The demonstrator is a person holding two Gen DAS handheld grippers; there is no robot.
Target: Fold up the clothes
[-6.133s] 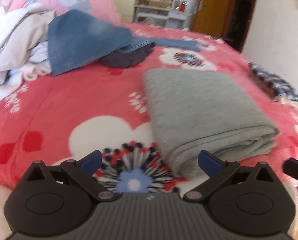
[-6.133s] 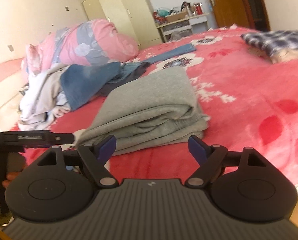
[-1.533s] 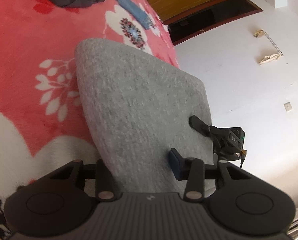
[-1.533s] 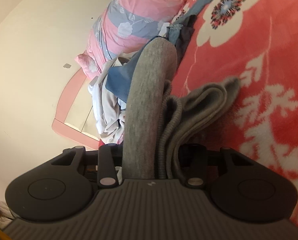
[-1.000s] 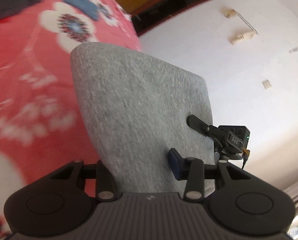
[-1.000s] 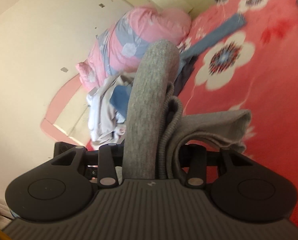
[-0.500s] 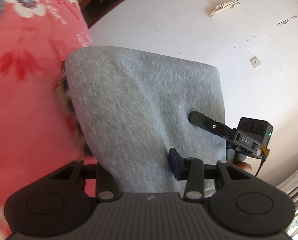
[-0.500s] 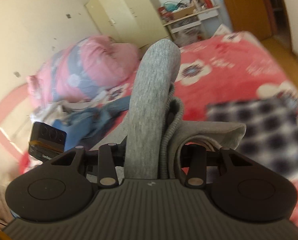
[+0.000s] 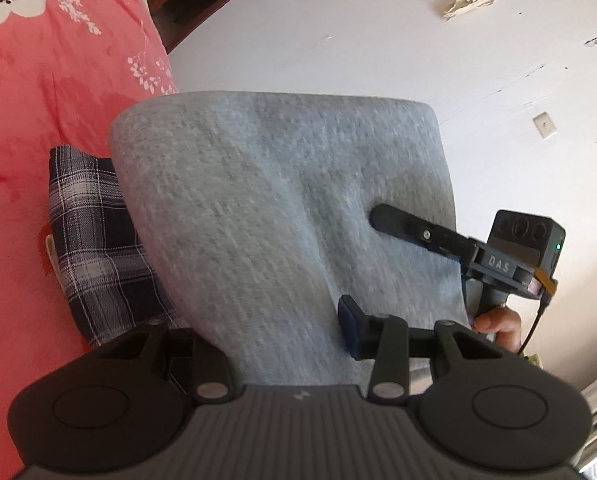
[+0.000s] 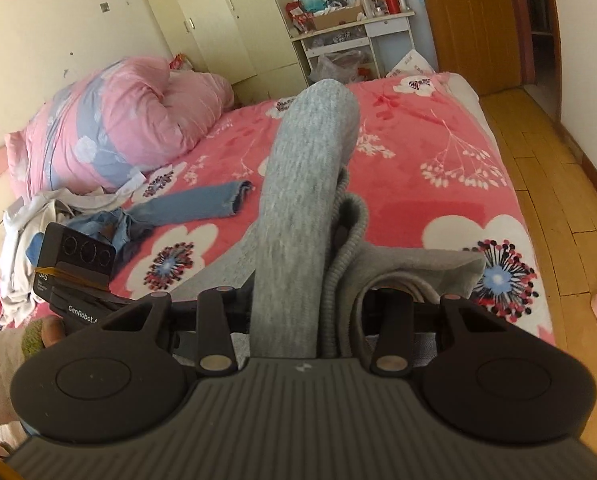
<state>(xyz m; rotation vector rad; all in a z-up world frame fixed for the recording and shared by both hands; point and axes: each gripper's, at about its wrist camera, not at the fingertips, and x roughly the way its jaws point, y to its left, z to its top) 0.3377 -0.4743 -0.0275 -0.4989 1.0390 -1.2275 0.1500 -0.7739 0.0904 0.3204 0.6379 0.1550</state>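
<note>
Where six seconds back the folded grey garment (image 9: 282, 216) lay flat on the red floral bedspread (image 9: 58, 80) with both claws hovering empty before it, it is now lifted clear of the bed and carried between them. Half a second ago the plaid cloth (image 9: 94, 248) was only a blur behind the bundle in the left wrist view; now it reads sharply, a dark navy-and-white check lying flat on the bedspread below the grey edge.

The left gripper (image 9: 274, 344) is clamped on the near end of the bundle, its blue pad (image 9: 348, 332) pressed into the knit. The right gripper (image 10: 306, 320) pinches the opposite end, where the stacked layers and a ribbed hem curl over its jaws. Seen from the left, one black finger (image 9: 414, 232) of the right tool dents the soft cloth.

The grey fabric is a thick, heathered jersey, rounded at its folds and standing like a slab between the tools. The bedspread is plush fleece with white flowers. Farther back lie crumpled jeans (image 10: 170, 212) of faded denim, a puffy pink duvet (image 10: 114, 120), and a heap of pale clothes (image 10: 30, 240). Glossy wooden planks (image 10: 558, 200) cover the floor beside the bed.
</note>
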